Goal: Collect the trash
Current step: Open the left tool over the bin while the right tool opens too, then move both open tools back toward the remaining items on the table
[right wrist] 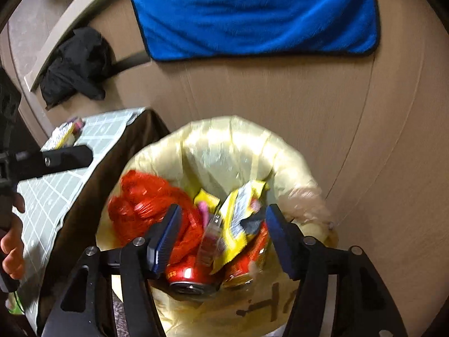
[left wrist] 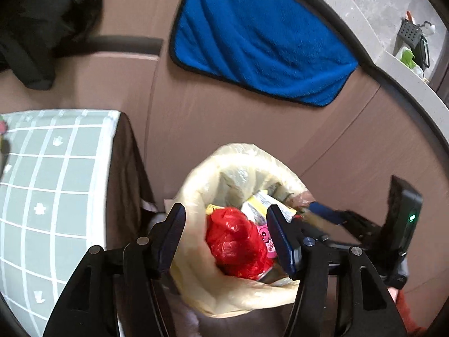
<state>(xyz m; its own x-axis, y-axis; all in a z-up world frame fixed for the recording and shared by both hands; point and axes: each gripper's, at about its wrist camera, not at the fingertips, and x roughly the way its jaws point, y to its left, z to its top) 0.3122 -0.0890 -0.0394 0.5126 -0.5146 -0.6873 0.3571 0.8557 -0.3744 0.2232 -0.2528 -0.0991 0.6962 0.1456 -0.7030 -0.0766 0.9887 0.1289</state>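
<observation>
bag: yellowish thin plastic liner, sitting on the floor just off the bench corner, w/ the brown wall panel behind; mouth gaping upward, rim rolled outward.
bag axis: standing upright, long axis roughly vertical, opening facing both cams.
contents: red sack on the bench side; yellow wrapper mid, lying tilted; red can at the near rim, on its side, end facing the cam; pink scrap partly hidden.
left tongs: standing wide open, gripping nothing; hovering over the bag mouth, red sack showing between the pads, no contact visible.
right tongs: also wide open, empty; wrapper and can lying below the gap, prob. not touched – blur, can't be sure.
handling, bag: looking light, soft, floppy, thin film prob. tearing easily; slippery. Best hold: pinching the rolled rim, one tongs per side, gathering toward the middle.
handling, can: stiff, smooth, rolling; wrapper crinkly, near weightless.
risk: lifting by one side only is likely tipping the load out.
other: blue towel hanging on the wall; a hand on the left tool's grip, at the right cam's edge.
</observation>
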